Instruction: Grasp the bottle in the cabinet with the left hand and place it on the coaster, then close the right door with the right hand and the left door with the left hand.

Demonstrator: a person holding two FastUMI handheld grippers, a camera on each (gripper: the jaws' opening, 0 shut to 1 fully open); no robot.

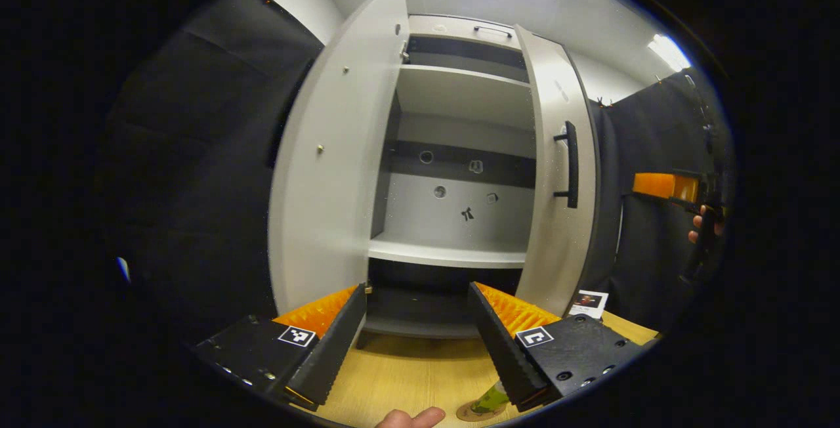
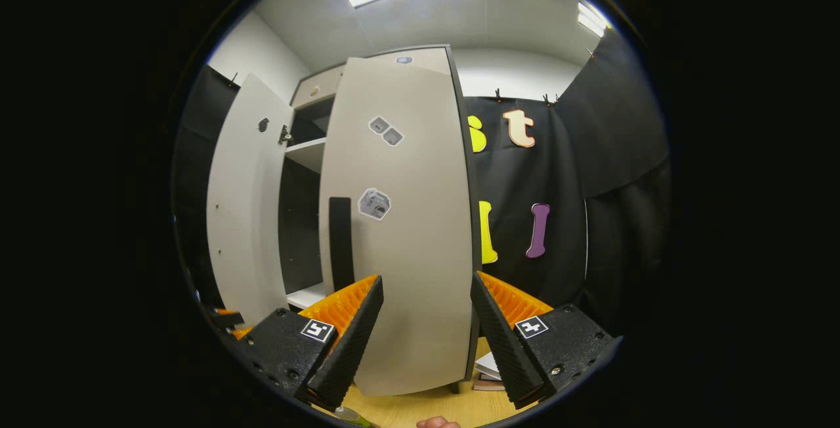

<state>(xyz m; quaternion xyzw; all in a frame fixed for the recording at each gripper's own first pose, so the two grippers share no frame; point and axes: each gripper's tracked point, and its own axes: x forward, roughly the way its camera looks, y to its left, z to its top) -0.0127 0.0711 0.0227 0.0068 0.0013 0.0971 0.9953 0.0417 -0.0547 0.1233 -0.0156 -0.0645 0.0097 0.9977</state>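
Left gripper view: grey cabinet (image 1: 459, 152), both doors ajar.

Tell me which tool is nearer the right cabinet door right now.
Right. The right tool is open directly in front of the right door, its outer face close ahead. The left tool faces the open cabinet's shelves, with that door off to its side.

Cabinet (image 1: 459, 152) opening free between left door (image 1: 328, 172), right door (image 1: 554, 172)
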